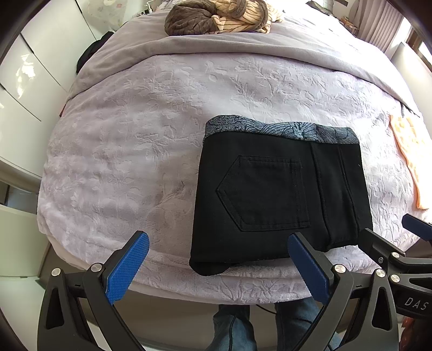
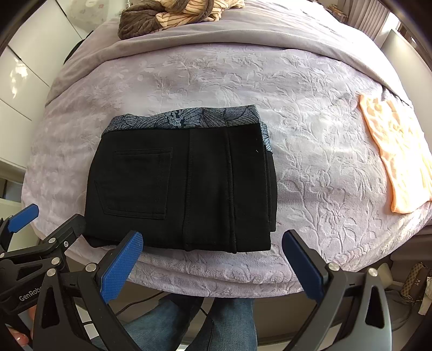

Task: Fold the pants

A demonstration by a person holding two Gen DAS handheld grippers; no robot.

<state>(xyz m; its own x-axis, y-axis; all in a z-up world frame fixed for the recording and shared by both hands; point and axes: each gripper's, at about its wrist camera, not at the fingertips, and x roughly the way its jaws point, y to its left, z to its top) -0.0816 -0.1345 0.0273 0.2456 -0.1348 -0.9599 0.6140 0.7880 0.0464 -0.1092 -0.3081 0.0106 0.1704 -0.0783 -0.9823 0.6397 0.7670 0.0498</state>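
1. We see a bed (image 1: 135,135) covered by a lilac embossed floral blanket, with a plain grey layer farther back.
2. The black pants (image 2: 183,186) lie folded into a compact rectangle near the bed's front edge, patterned waistband away from us.
3. Our left gripper (image 1: 218,266) and right gripper (image 2: 213,263) hover just short of the pants, jaws spread wide, holding nothing.
4. A brown-and-striped bundle (image 1: 216,16) rests at the far end; an orange cloth (image 2: 397,151) lies right.
5. White cabinets (image 1: 32,67) stand left; curtains (image 1: 378,24) hang right.
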